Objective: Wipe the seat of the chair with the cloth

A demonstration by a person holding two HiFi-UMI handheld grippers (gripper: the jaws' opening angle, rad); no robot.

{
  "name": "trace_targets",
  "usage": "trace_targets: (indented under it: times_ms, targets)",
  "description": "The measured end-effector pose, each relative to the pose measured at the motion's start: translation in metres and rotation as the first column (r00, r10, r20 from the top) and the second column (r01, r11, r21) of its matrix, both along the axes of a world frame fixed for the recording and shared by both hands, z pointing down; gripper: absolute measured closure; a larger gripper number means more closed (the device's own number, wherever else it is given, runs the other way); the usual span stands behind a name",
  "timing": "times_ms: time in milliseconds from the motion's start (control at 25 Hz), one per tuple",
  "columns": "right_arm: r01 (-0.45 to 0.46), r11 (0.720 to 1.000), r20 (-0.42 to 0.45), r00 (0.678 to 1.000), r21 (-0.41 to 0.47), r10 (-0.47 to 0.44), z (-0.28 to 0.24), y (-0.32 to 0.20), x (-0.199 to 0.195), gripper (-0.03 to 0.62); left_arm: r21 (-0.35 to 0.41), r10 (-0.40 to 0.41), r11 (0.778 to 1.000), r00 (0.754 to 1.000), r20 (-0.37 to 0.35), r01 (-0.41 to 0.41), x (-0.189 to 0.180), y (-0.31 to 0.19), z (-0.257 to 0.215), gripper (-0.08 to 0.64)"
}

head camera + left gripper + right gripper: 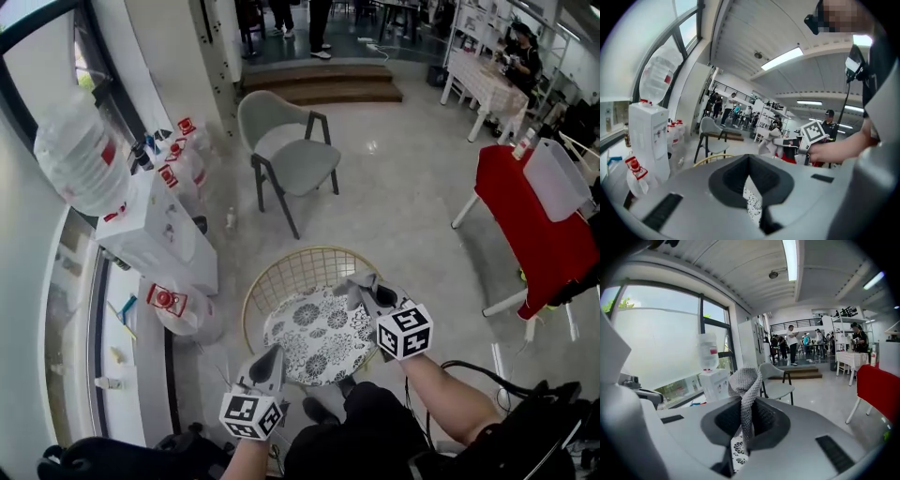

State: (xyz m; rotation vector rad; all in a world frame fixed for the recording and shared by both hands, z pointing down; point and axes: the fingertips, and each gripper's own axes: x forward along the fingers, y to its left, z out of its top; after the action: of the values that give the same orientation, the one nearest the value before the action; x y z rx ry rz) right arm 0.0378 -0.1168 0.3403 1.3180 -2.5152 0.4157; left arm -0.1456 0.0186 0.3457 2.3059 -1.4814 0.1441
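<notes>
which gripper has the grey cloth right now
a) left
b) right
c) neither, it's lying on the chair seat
b: in the right gripper view the knitted grey cloth is pinched in the right gripper, while the left gripper has nothing in it.

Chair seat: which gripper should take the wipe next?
Right. The right gripper pinches the cloth in its fingers and hangs over the patterned seat. The left gripper is shut on nothing, at the seat's near edge.
</notes>
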Motion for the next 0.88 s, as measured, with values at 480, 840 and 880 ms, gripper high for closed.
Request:
trace_targets:
  times_ms: [480, 840, 880]
  targets:
    - [0.175, 0.97, 0.074, 0.979, 0.167, -0.189, -0.114, 0.037, -0.019, 0.565, 0.224, -0.095, 0.971, 0.995, 0.04, 0.084, -0.003, 0.008, -0.12, 0.552]
    - [0.24, 0.942, 0.093, 0.959, 0.233, -0.268, -0.157, 0.038, 0.013, 0.565, 0.311, -0.202, 0.933, 0.979, 0.036, 0.181, 0.031, -0.009, -0.166, 0.552]
    - [0.245, 0.94, 0.094, 0.957, 0.237, -0.273, -0.158, 0.039, 0.016, 0.565, 0.325, -0.211, 0.927, 0.977, 0.038, 0.188, 0.033, -0.01, -0.171, 0.552]
